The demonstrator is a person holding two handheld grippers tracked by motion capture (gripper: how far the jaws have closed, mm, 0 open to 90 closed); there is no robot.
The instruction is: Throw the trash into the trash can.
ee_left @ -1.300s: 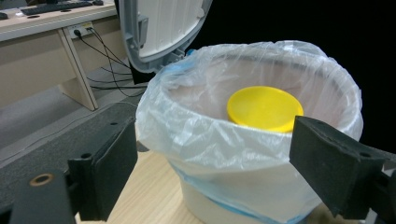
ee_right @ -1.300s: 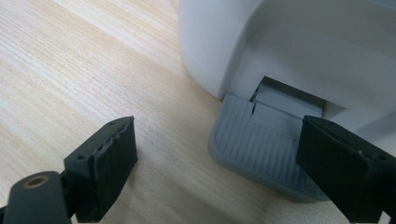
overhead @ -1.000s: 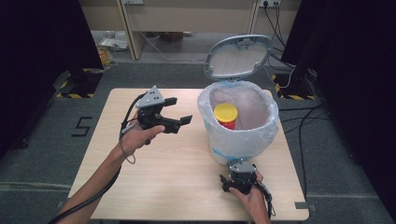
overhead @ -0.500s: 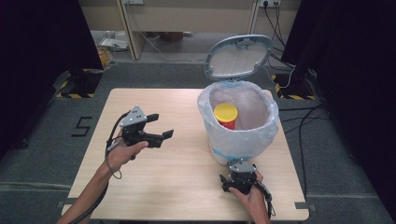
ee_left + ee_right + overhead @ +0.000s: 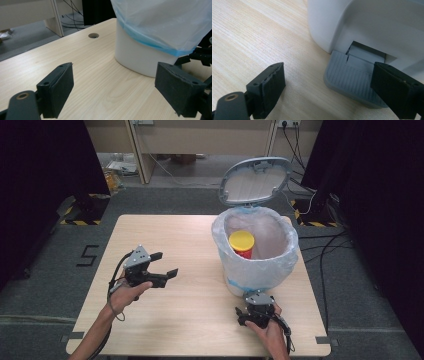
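White pedal bin [image 5: 250, 280] stands on the right half of the counter [image 5: 190, 245], lined with a translucent bag [image 5: 260, 265] whose blue edge folds over the rim. Lid [image 5: 256, 179] is swung up and back, fully open. Inside the bin: one red canister with a yellow cap [image 5: 242, 241], upright, near the far-left wall of the liner. Grey ribbed foot pedal [image 5: 352, 80] protrudes from the base slot at the bin's near side.

Right claw [image 5: 255, 314] sits low at the counter just in front of the bin base; jaws spread wide, empty, with the pedal lying between and just ahead of them in the right gripper view. Right hand [image 5: 267, 330] enters from the bottom edge.

Left claw [image 5: 162, 267] is held above the left-centre counter, pointing right toward the bin, jaws wide apart, gripping nothing. Left hand [image 5: 125, 292] wraps the handle, forearm angled in from bottom left. Round cable hole [image 5: 93, 35] visible in the counter beyond.
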